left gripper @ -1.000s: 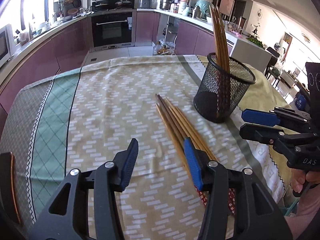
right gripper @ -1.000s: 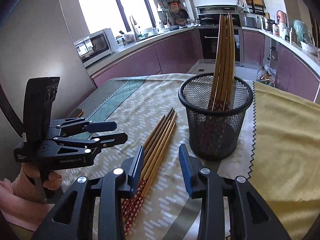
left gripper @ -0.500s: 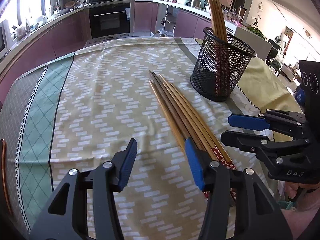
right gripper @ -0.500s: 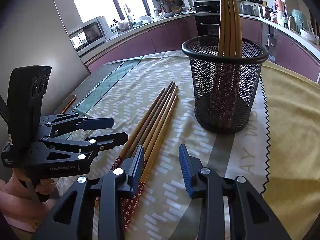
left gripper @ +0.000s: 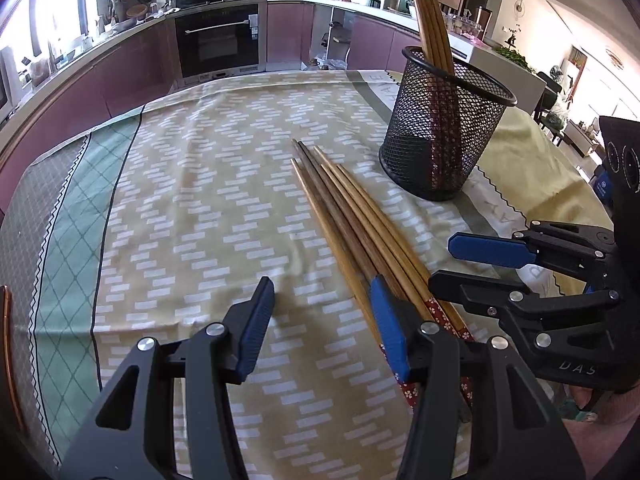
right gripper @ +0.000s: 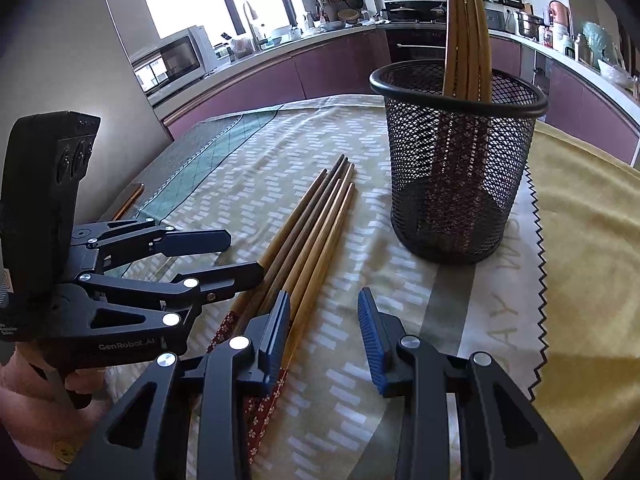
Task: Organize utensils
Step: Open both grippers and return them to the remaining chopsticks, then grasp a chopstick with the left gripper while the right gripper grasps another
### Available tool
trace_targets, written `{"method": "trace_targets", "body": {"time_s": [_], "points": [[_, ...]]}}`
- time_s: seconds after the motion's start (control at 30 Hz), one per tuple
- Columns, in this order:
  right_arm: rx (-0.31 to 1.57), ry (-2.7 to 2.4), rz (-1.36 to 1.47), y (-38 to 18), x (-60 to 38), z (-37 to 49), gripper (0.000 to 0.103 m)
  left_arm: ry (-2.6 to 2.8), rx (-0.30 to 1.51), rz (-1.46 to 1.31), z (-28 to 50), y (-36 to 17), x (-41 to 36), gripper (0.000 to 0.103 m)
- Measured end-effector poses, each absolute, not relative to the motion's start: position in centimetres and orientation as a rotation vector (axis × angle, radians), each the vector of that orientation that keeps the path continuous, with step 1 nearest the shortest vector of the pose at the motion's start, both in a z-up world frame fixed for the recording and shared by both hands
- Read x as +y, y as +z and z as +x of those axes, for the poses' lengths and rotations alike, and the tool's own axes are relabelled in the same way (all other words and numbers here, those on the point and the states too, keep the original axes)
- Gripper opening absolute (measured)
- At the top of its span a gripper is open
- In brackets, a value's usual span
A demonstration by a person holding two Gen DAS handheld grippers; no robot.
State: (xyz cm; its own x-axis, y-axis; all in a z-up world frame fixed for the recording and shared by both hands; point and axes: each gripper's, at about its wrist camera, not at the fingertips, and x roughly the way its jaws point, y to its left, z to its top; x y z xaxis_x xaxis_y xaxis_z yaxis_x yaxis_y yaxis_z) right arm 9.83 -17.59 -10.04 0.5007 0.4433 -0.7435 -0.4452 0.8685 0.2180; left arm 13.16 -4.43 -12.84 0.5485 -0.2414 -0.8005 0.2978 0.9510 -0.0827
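Your tablecloth carried the mesh cup with several chopsticks upright inside, and beside it the loose chopsticks lay bundled. Your left gripper gaped wide, empty, its right finger over their patterned ends. Your right gripper also spread wide, holding nothing.

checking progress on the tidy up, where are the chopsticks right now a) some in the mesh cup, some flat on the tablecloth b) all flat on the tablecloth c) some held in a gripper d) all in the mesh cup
a: several chopsticks stand in the black mesh cup, while a bundle of chopsticks lies flat on the tablecloth, and both grippers are open and empty.
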Motion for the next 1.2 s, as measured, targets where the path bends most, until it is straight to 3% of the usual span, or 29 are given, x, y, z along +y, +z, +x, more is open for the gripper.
{"method": "trace_targets", "body": {"time_s": [0.53,1.2], "points": [[0.902,0.504,-0.034,-10.3,-16.9,10.3,0.033,-0.315,0.937,0.079,13.3,-12.9,-4.5,0.050],[0.910,0.465,-0.087,-10.5,-15.4,11.8,0.023,-0.307,0.952,0.089,14.9,-13.0,-4.2,0.042]]}}
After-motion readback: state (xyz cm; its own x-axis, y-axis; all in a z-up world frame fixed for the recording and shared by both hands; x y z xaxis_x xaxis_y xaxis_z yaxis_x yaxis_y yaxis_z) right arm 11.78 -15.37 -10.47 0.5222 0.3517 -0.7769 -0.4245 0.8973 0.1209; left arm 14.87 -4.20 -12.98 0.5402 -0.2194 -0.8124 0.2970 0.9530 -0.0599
